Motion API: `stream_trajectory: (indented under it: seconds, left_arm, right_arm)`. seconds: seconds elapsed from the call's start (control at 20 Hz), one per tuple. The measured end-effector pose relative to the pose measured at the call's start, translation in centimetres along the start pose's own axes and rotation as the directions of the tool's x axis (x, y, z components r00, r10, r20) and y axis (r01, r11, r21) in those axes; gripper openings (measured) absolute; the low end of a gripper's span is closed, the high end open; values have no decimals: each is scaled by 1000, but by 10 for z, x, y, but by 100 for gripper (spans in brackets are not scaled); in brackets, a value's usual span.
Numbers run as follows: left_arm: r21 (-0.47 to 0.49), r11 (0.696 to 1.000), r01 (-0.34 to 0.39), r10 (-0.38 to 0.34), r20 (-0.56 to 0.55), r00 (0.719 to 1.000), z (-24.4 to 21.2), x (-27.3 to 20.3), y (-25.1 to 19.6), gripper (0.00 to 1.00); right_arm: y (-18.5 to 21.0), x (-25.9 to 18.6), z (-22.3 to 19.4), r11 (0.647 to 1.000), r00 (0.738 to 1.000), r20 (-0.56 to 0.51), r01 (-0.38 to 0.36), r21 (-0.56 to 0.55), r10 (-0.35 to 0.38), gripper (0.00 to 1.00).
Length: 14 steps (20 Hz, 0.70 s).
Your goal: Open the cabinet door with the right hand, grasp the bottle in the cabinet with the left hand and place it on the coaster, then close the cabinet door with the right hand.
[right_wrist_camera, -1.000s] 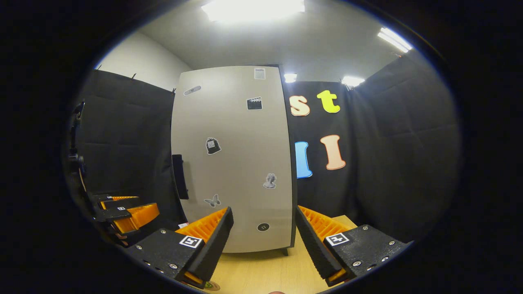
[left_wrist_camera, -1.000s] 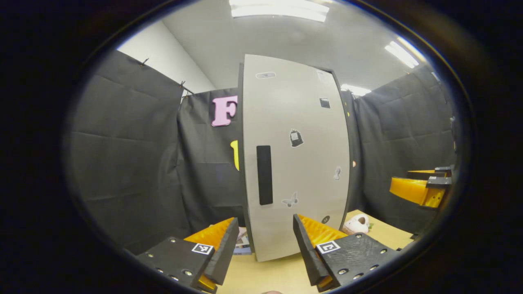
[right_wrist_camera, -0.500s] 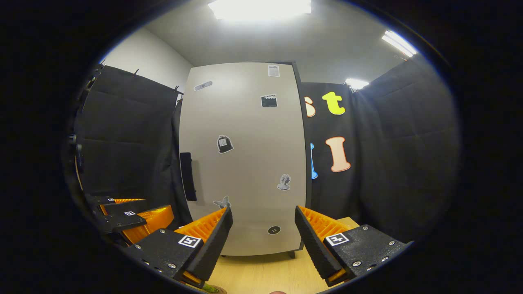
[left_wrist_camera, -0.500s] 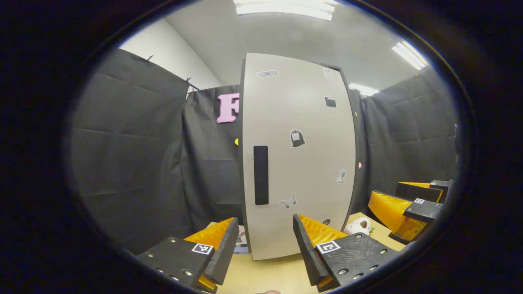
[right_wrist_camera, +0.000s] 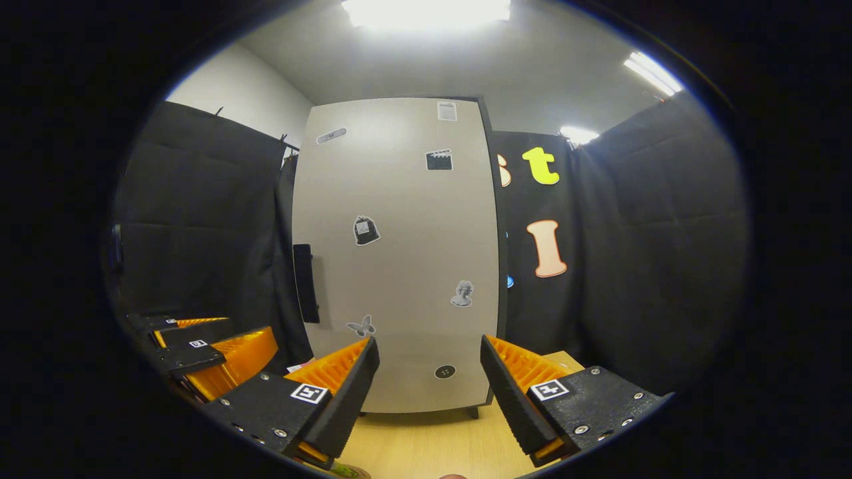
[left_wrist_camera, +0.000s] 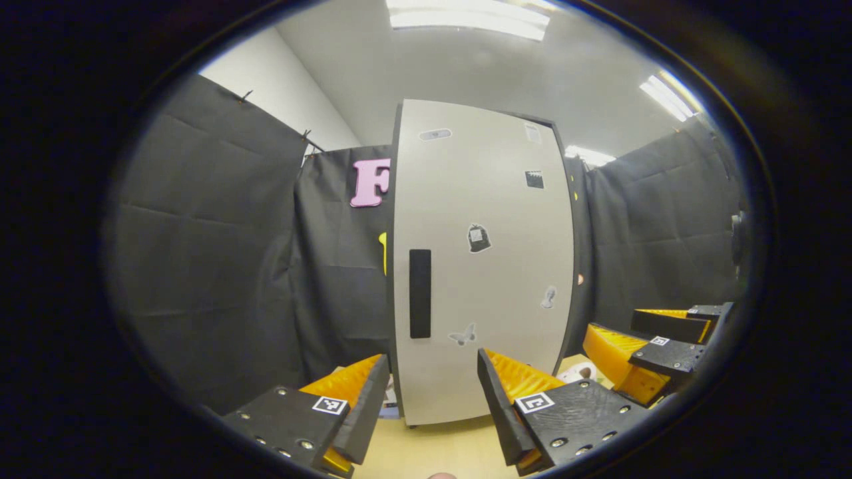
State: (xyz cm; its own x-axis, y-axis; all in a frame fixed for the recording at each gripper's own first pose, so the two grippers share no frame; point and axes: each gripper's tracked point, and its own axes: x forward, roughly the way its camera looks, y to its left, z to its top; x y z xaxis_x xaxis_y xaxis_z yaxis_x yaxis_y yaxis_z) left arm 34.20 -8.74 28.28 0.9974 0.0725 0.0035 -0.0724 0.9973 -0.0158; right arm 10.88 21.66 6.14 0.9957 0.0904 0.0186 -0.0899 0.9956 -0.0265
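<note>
Cabinet door (left_wrist_camera: 479,266) shut, tall and pale grey, standing on the light wooden table (left_wrist_camera: 432,449) toward its far edge, straight ahead of both grippers. Black vertical handle (left_wrist_camera: 419,293) near the door's left edge; small stickers (right_wrist_camera: 365,230) scattered over its face. Bottle behind the door, unseen; coaster's place cannot be told.

Left gripper (left_wrist_camera: 431,406) spread wide, holding nothing, hovering above the table short of the door. Right gripper (right_wrist_camera: 429,392) likewise wide apart and holding nothing; seen at the right rim of the left gripper view (left_wrist_camera: 649,352), beside its partner and clear of the door.

Pale rounded object (left_wrist_camera: 578,372) on the table by the door's lower right corner, partly hidden by a finger. Printed item (left_wrist_camera: 389,399) lying by the lower left corner.

Black cloth walls (right_wrist_camera: 659,253) all round, white ceiling above with bright strip lights (right_wrist_camera: 426,10).
</note>
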Motion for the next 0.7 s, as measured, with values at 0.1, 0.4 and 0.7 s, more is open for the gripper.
stream_trajectory:
  seconds: [0.1, 0.4, 0.7]
  left_arm:
    - [-2, 1000, 7, -7, 5, 1000, 0, 0, 0, 76]
    - [-12, 1000, 20, -20, -10, 1000, -2, -1, -1, 76]
    - [0, 999, 44, -44, 1, 999, 0, -2, -3, 76]
  right_arm:
    - [2, 0, 1, 1000, 1000, 4, -2, -6, 2, 94]
    - [8, 2, 0, 1000, 1000, -3, -20, -13, 20, 95]
    - [0, 6, 3, 1000, 1000, 1, -11, -12, 11, 94]
